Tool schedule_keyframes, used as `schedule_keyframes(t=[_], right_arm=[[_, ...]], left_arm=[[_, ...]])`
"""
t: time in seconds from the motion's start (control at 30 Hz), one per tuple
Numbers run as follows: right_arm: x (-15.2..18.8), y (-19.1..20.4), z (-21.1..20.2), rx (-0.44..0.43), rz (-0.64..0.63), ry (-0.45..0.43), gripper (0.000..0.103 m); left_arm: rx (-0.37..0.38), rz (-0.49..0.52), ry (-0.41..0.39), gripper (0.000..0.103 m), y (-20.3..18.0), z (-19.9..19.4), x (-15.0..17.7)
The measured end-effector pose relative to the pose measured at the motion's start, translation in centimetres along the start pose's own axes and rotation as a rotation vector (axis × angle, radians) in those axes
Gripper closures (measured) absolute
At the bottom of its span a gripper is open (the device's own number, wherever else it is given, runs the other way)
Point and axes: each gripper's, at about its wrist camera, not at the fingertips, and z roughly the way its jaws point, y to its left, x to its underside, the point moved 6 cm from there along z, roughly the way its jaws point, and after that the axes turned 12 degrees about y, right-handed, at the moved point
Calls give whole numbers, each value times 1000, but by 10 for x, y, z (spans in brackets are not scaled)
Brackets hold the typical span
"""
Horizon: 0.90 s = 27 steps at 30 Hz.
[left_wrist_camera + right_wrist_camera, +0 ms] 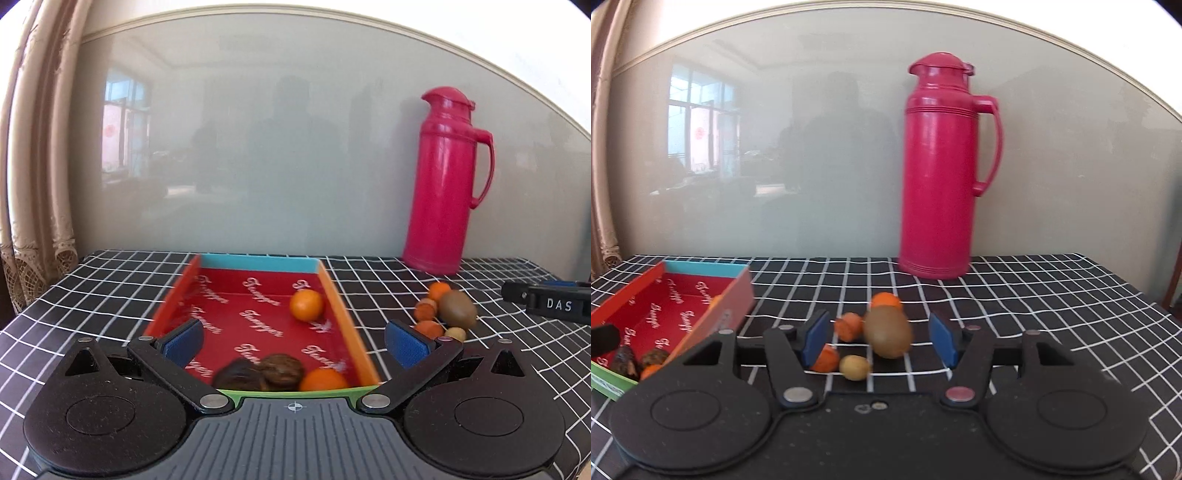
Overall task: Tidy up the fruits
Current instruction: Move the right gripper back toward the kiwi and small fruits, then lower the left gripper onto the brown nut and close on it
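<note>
Right claw [877,338] hangs spread wide and empty over the loose fruit on the checked table [1052,295], its blue pads flanking the kiwi [888,332] without touching it. That kiwi lies straight ahead of the claw, slightly right of centre between the pads, its long axis tilted and running roughly away from the camera rather than across the gap, so a pinch across its narrow middle looks feasible from this heading. Clustered around it are several small orange fruits: one behind [885,300], one just to its left [849,326], one partly hidden by the left pad [826,360], plus a small yellowish-green fruit [854,367] in front. All sit close together, some apparently touching, so a closing pinch could nudge the neighbours.

Left claw [294,341] is likewise spread and holds nothing; it points into the tray [258,263], a shallow open box with a red printed floor and orange, blue and green walls. Inside lie an orange fruit near the far right wall [306,304], another at the near right corner [323,379], and two dark brown wrinkled fruits [282,372] side by side against the near wall. From the left view the loose pile lies to the right of the tray, outside its orange wall, clearly nearer the right hand.

Four pieces appear sorted and about five remain. A pink thermos [942,166] stands at the back of the table, well apart from the fruit.
</note>
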Motion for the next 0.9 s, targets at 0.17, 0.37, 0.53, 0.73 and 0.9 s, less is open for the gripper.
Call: schedule_keyframes(t=[0.17,0.37,0.53,0.73,0.9], right_arm=[[2,-16,-4,13,4,-3,44],[6,-41,-7,41,28,2,44],[10,-61,-8,64,51,7,44],[14,-83,-9,94,76,11,43],[20,-104,-11,129,96,19,43]], left_arm=[[21,54,1,0,-27,-1,2],[90,115,-18,0,-63,-5,5],[135,178,-4,0,-94,-3,12],[182,168,29,0,-116,7,14],[173,191,50,0,-132,18,15]])
